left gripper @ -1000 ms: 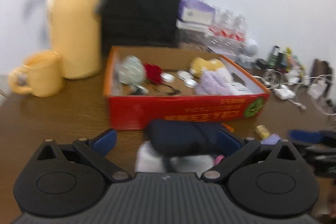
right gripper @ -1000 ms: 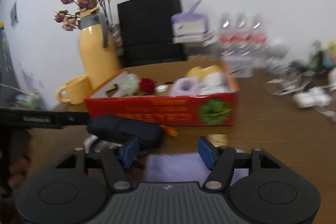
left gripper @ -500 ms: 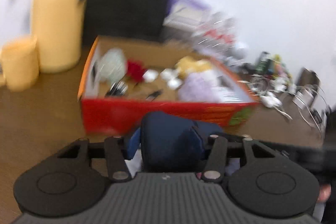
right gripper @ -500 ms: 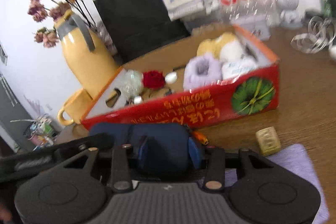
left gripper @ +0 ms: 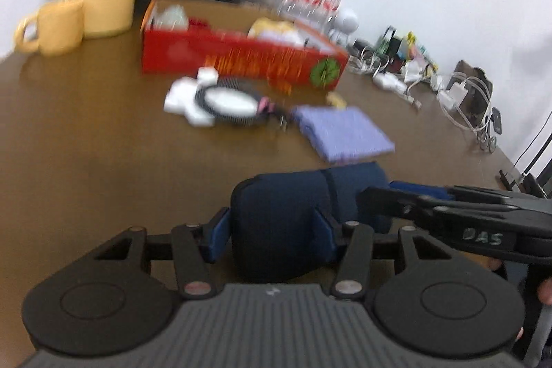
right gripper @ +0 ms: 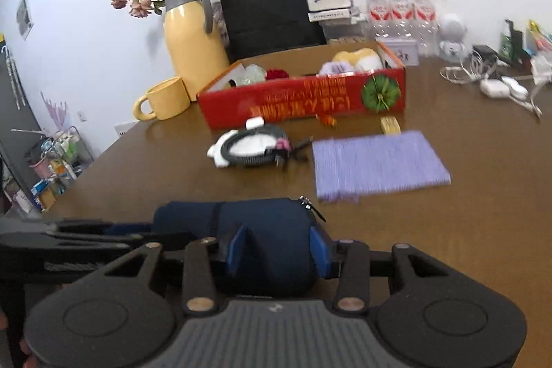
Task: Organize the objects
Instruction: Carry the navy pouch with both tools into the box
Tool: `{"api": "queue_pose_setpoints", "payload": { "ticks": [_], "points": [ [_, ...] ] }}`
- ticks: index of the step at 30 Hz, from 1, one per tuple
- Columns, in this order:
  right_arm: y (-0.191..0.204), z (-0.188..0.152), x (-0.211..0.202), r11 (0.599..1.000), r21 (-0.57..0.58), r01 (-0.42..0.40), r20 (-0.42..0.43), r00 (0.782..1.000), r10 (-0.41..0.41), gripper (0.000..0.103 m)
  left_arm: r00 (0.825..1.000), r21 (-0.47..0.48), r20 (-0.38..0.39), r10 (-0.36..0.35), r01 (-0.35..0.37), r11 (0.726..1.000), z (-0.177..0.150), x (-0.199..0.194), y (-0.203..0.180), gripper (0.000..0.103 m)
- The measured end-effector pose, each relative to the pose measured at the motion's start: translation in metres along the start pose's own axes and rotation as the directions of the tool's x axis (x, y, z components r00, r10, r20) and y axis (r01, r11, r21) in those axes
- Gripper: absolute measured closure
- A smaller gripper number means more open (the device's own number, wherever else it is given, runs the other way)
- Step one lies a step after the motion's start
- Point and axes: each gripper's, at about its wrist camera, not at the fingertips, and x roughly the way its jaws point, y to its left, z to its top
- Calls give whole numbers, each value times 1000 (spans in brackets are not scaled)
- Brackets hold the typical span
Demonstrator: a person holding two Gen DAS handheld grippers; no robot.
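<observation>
Dark navy zippered pouch [right gripper: 262,230] (soft, rounded) lies lengthwise, lifted above the brown table [right gripper: 448,230]

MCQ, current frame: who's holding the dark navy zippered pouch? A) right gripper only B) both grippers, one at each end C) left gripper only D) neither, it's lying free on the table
B: the left gripper has its blue fingers closed on one end of the dark navy zippered pouch, and the right gripper pinches the zipper end; each wrist view also shows the other gripper reaching in from the side.
</observation>
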Motion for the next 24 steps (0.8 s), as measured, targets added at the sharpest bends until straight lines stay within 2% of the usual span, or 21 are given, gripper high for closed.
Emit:
{"api": "queue_pose_setpoints", "payload": {
  "ticks": [3, 5, 7, 10, 13, 14, 15, 18, 20, 22, 24],
  "points": [
    [-1, -12, -5, 1000, -7, -2, 7, 1000, 2, 62, 1000, 17, 3, -10, 10, 1000, -10, -4, 3, 47],
    [-5, -16, -8, 1000, 6, -6, 10, 1000, 6, 62, 1000, -8, 13, 5, -5, 1000, -14, -8, 9, 45],
    [-6, -18, -7, 999, 17, 29, 6, 1000, -29, 62, 999, -40, 28, 23, -22, 999, -16, -11, 17, 45],
    [-15, -20, -5, 998, 54, -11, 1, 1000, 11, 62, 999, -75, 32, -6, 8, 997, -19, -13, 25, 45],
    [-23, -21, 1, 994, 95, -50, -21, 998, 52, 61, 999, -110, 15, -48, 49, 993, -18, -10, 28, 52],
    [-25, -21, 4, 993, 100, -58, -21, 998, 61, 61, 998, -116, 12, -60, 61, 991, -19, -10, 28, 60],
    [-27, -22, 6, 991, 110, -69, -24, 997, 72, 61, 997, -121, 11, -80, 80, 989, -19, -8, 29, 64],
    [-32, -21, 14, 985, 146, -97, -28, 994, 102, 63, 998, -129, 30, -61, 64, 990, -20, -6, 29, 75],
    [-35, -19, 17, 982, 155, -112, -25, 993, 117, 67, 998, -130, 42, -51, 56, 990, -18, -7, 29, 78],
    [-31, -14, 16, 987, 128, -100, -26, 994, 104, 72, 998, -78, 63, -24, 29, 997, -12, -8, 20, 80],
    [-28, -4, 11, 989, 112, -96, 8, 995, 96, 73, 995, -35, 102, -22, 26, 999, -1, -11, 15, 81]
  ]
}}
